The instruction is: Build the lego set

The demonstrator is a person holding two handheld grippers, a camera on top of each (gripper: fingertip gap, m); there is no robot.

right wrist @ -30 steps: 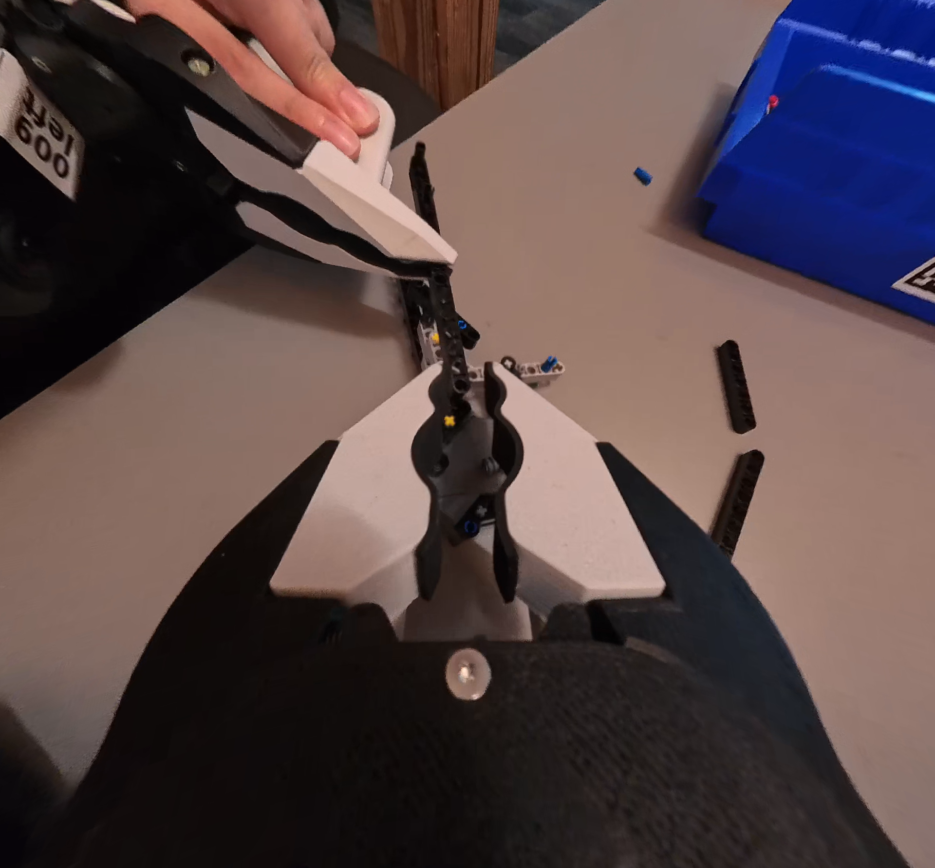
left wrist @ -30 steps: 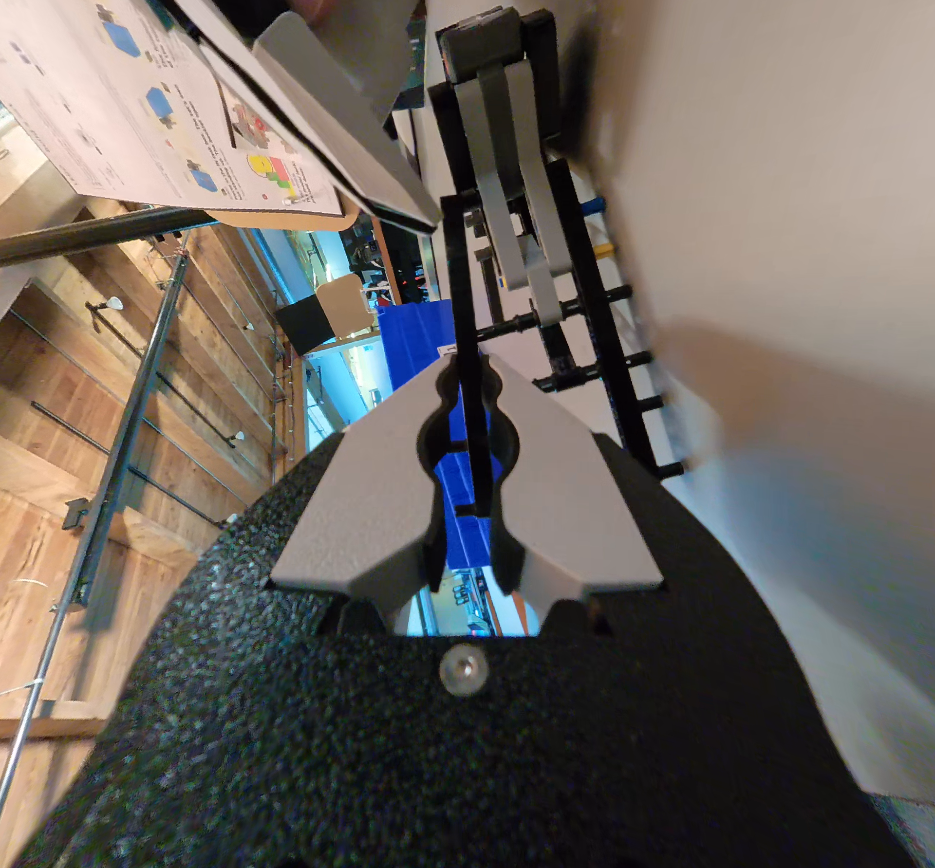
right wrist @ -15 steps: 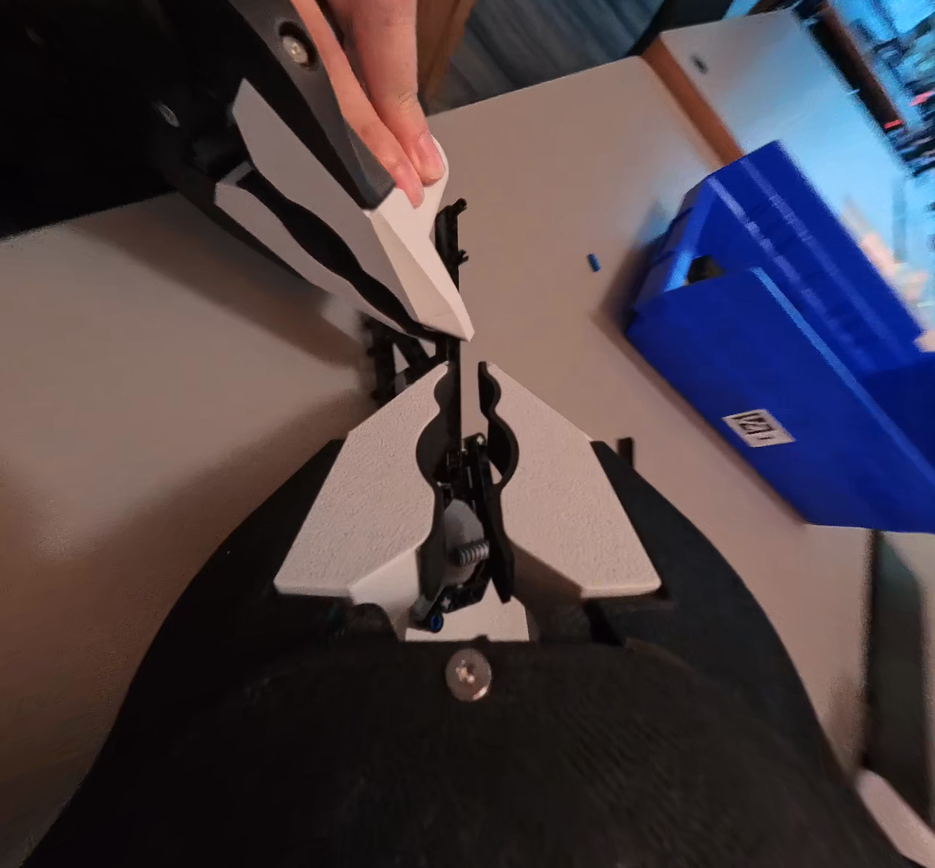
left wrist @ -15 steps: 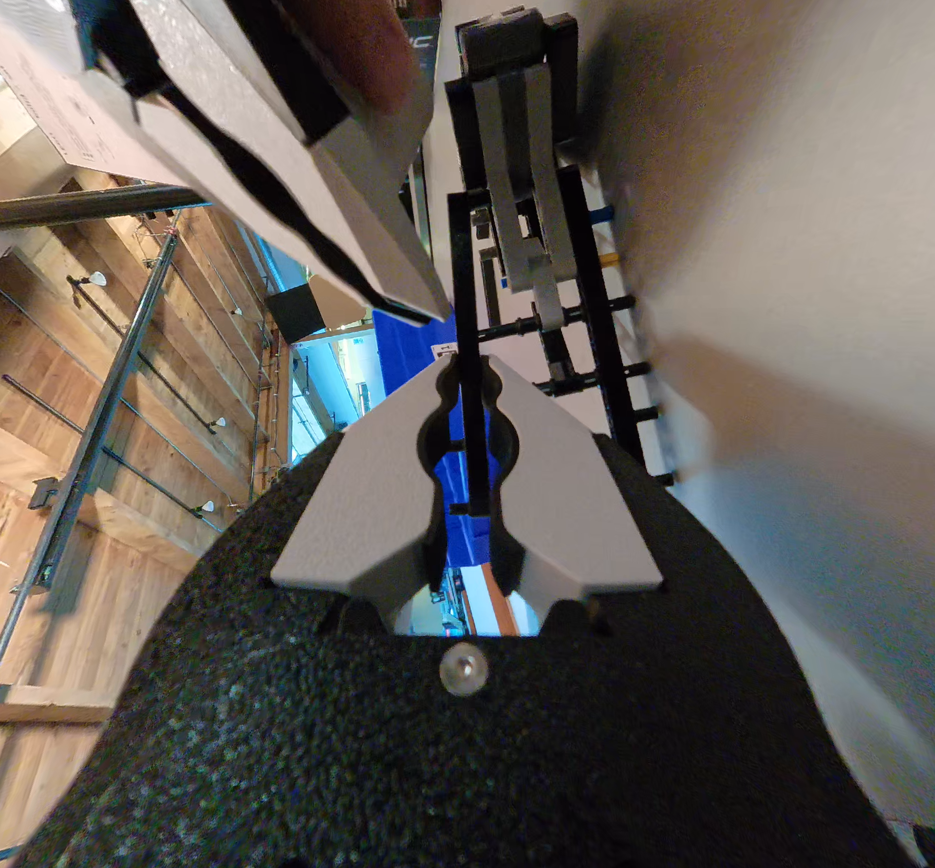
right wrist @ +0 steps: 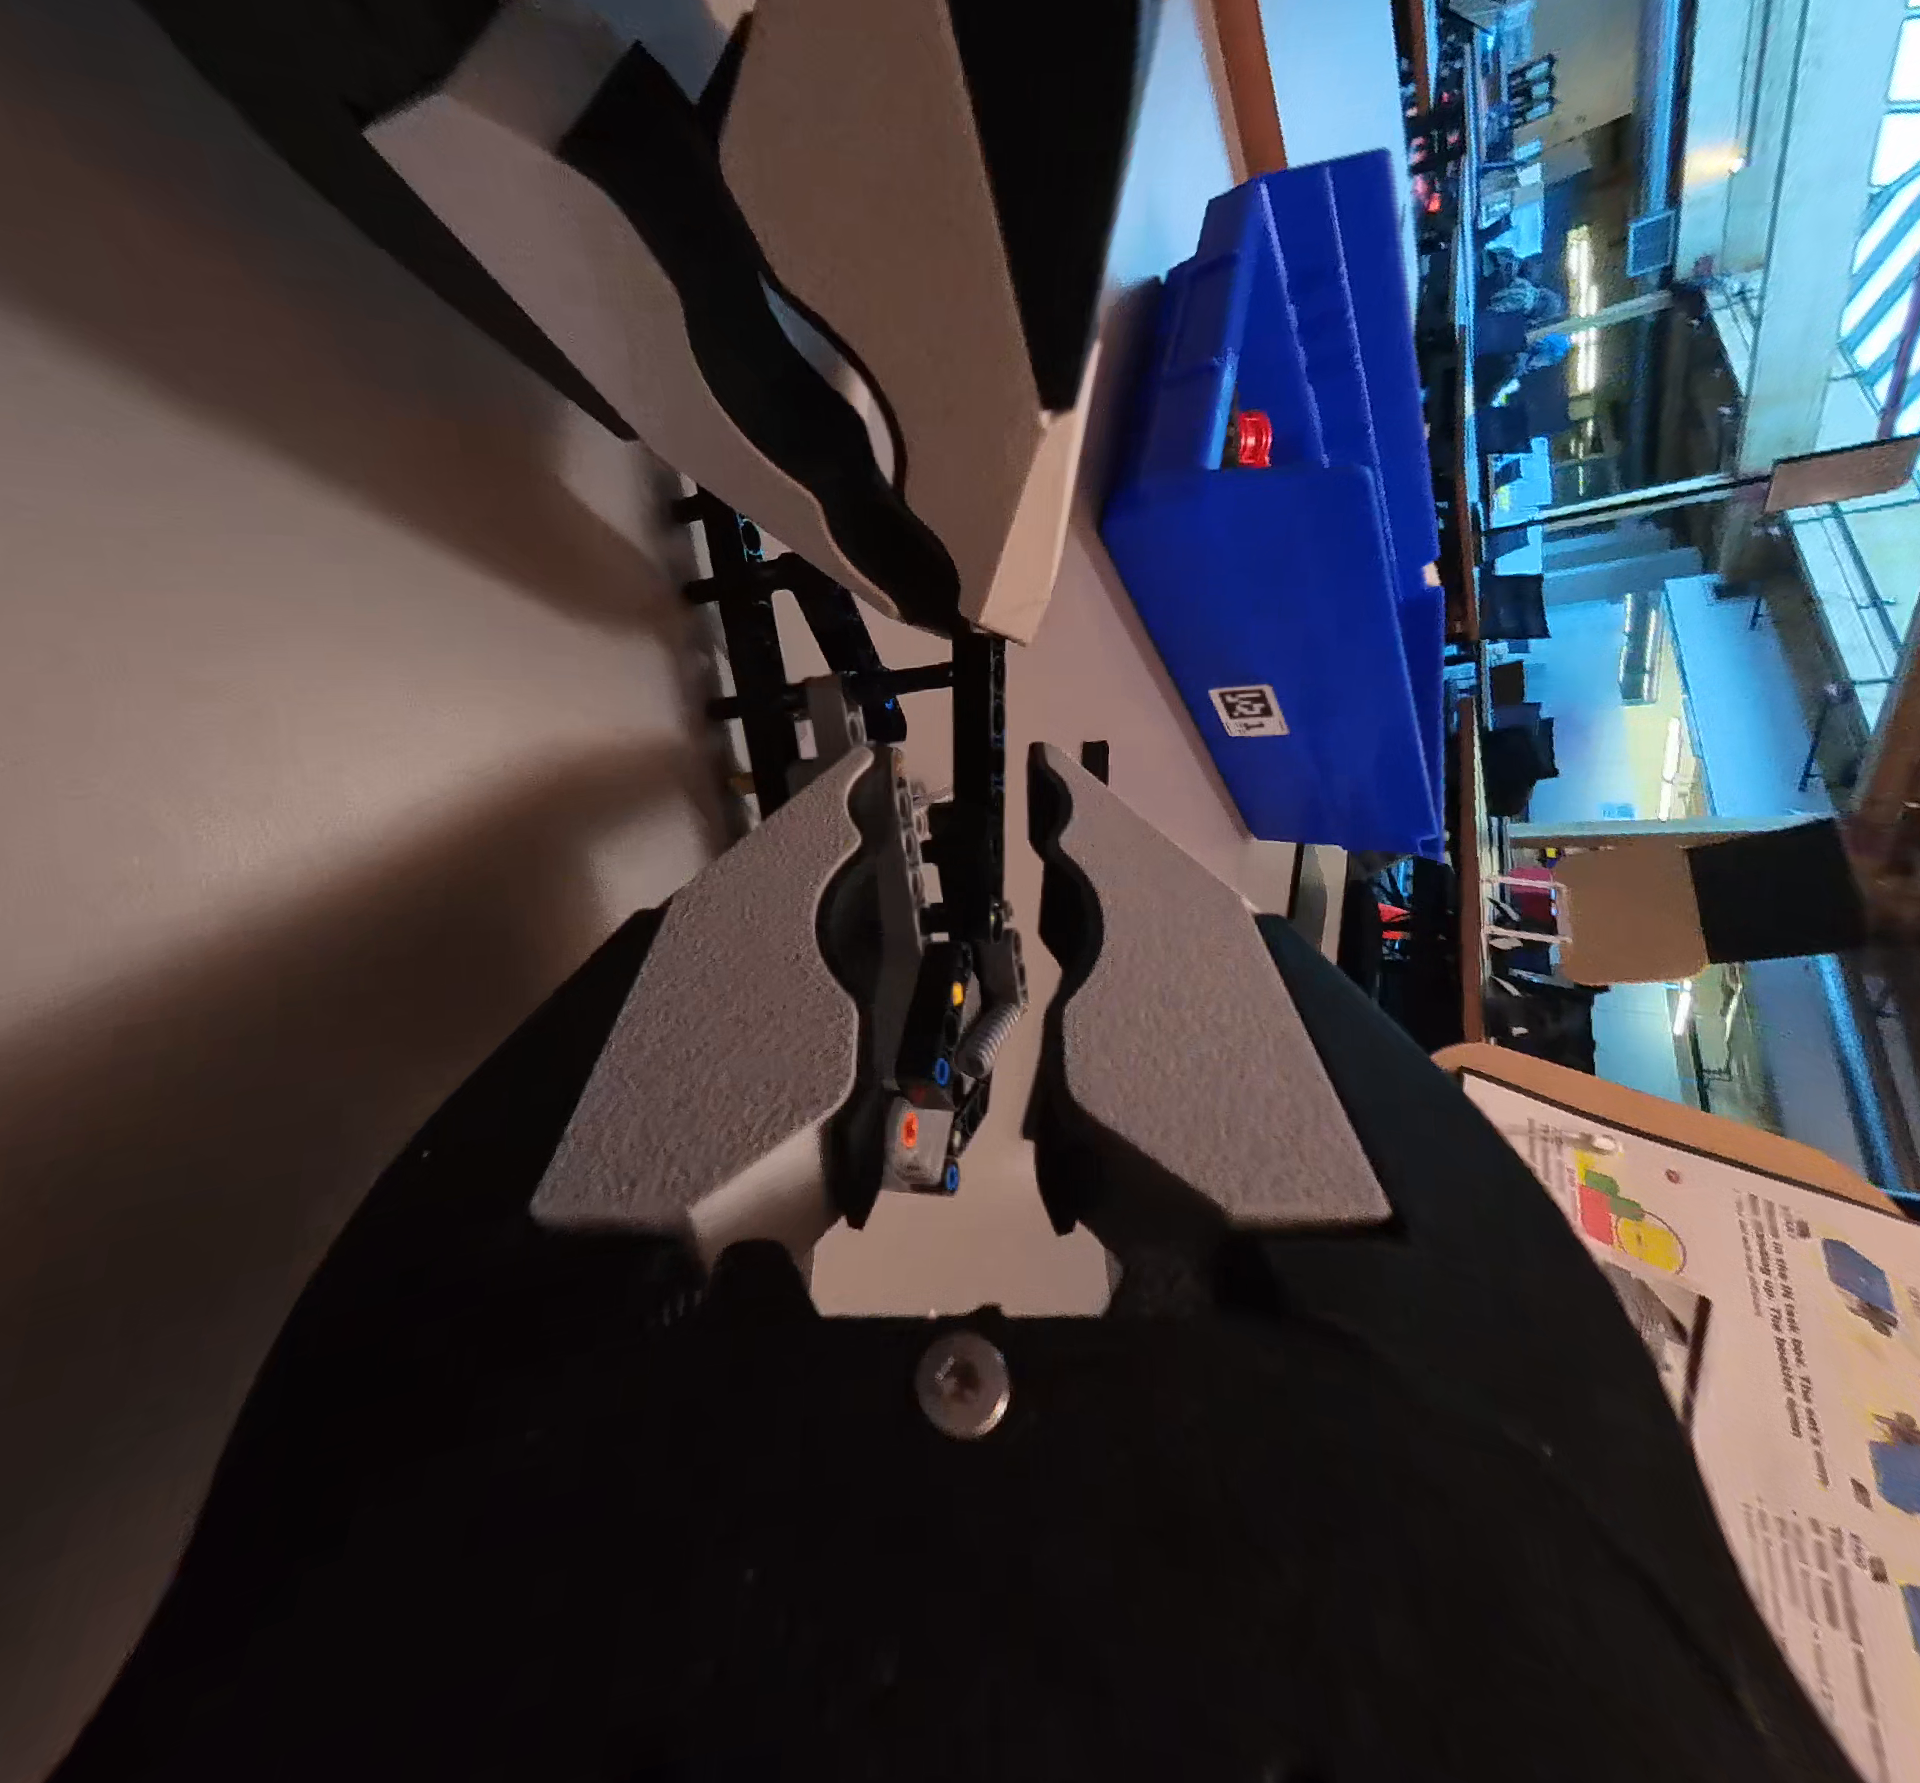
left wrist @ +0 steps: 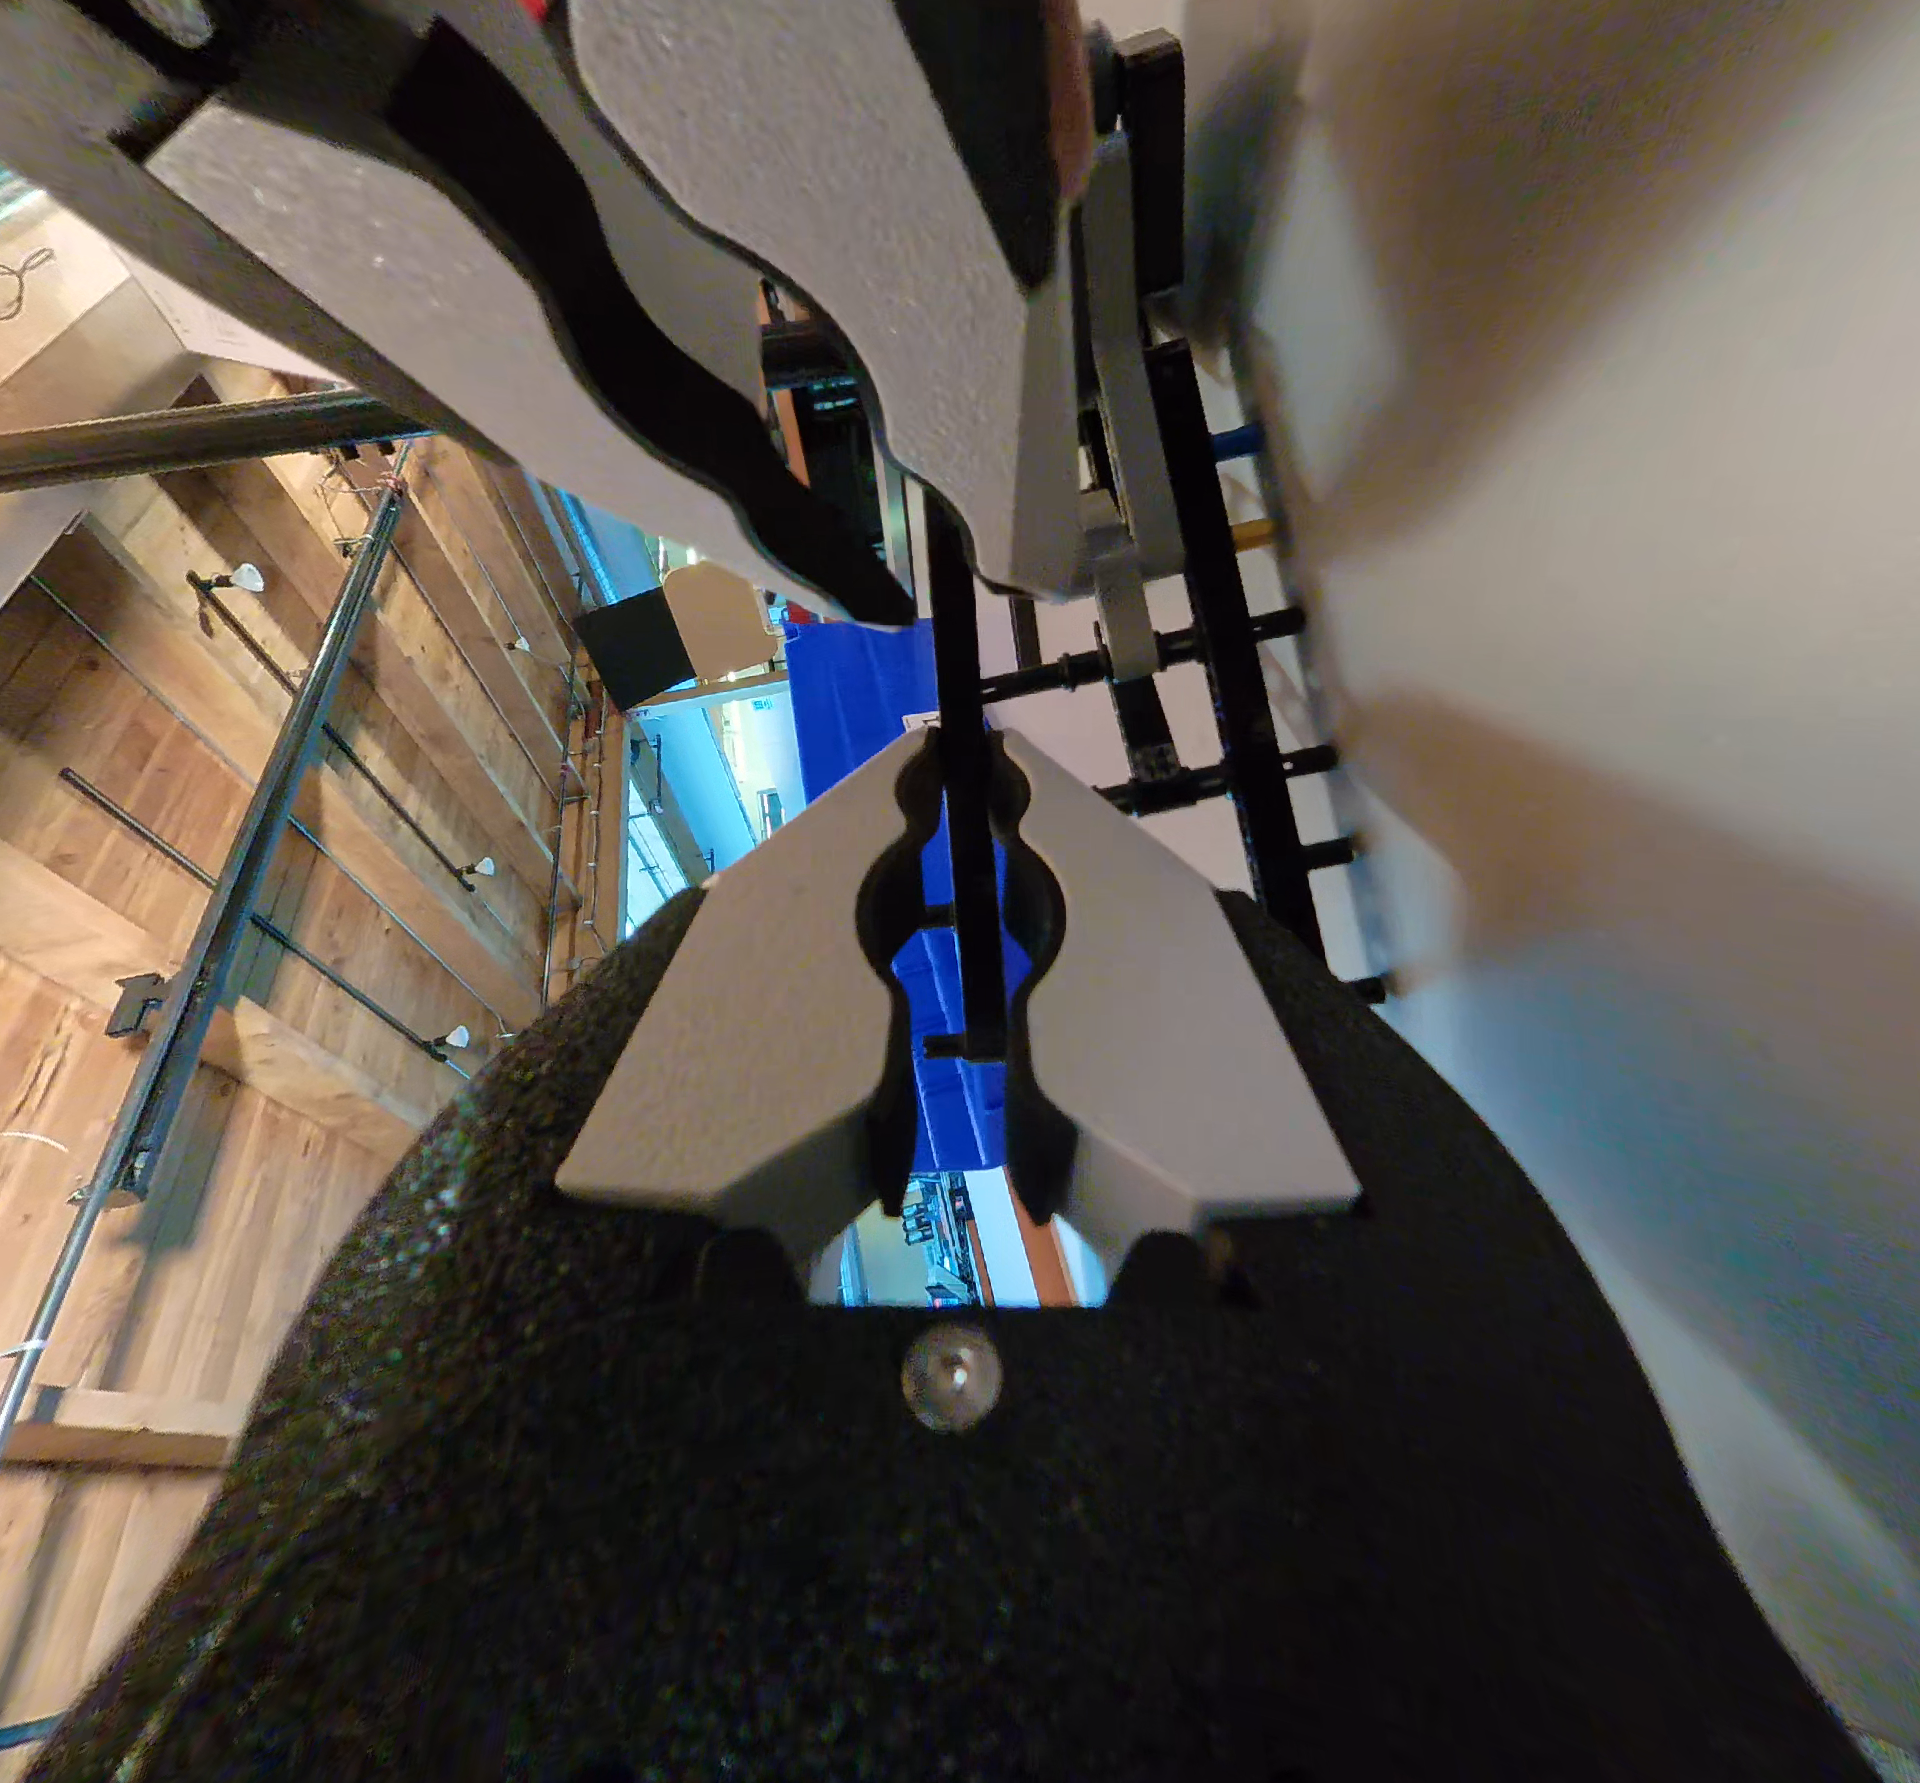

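Two matching hand-held grippers, black bodies with pale grey fingers.

The left gripper [left wrist: 961, 746] has a speckled, rough black housing that widens toward the camera, one round silver screw [left wrist: 951, 1377] set on its midline, and two wedge-shaped grey fingers [left wrist: 748, 1006] with a grainy finish. Their inner edges carry black wavy pads [left wrist: 883, 912] with scalloped bulges. The right gripper [right wrist: 951, 762] is built alike: matt black housing, a cross-head silver screw [right wrist: 961, 1399] in the centre, textured grey fingers [right wrist: 1174, 1037] and black scalloped pads [right wrist: 1049, 902] along the inner faces.
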